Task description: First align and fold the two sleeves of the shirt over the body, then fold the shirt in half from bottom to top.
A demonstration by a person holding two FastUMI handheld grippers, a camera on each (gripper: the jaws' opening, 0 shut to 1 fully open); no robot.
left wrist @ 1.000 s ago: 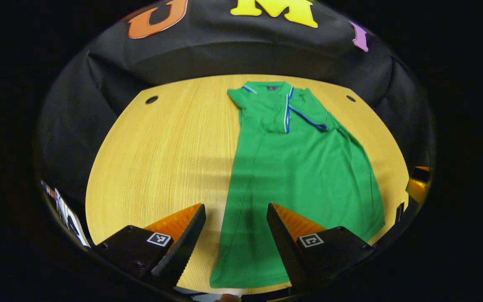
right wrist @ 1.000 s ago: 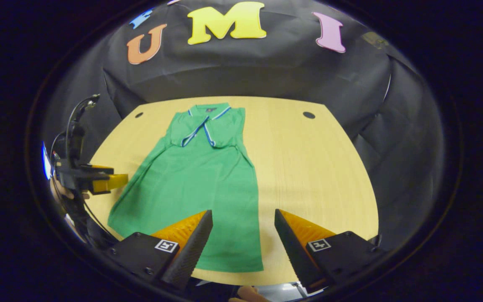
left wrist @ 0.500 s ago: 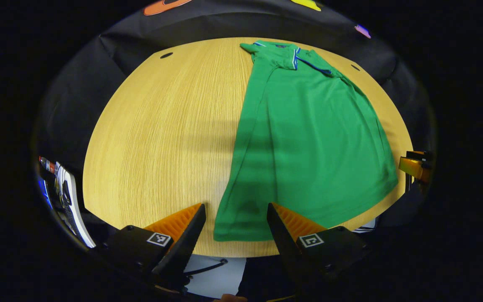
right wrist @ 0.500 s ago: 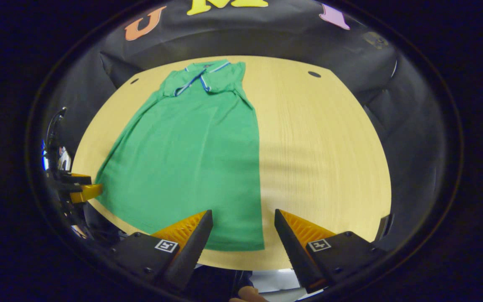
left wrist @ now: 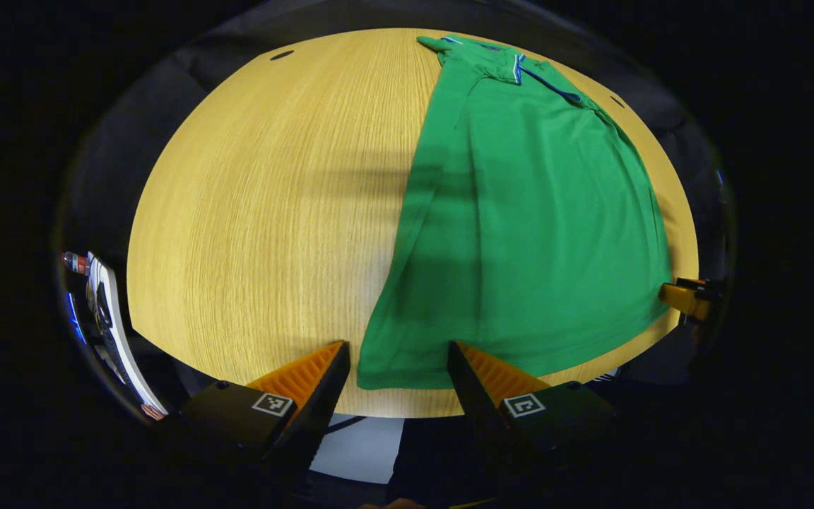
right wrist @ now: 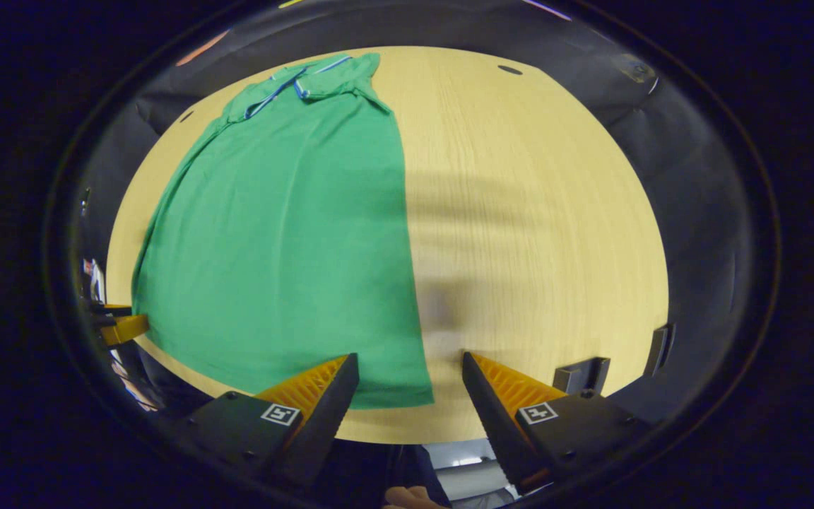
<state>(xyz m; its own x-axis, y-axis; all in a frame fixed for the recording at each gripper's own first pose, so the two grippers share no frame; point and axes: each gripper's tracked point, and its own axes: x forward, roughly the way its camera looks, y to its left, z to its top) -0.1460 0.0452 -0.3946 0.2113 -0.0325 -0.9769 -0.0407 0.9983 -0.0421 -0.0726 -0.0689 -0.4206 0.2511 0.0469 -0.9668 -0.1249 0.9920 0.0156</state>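
The green shirt (left wrist: 527,233) was laid flat on the wooden table (left wrist: 266,212), sleeves apparently folded in. Both the left gripper (left wrist: 396,364) and right gripper (right wrist: 410,375) were held spread at its near hem corners.

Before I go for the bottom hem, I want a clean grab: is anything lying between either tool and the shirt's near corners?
Nothing visible is. The left tool and right tool are both open, each lined up with a near corner of the green polo shirt, with bare wooden table beside it.
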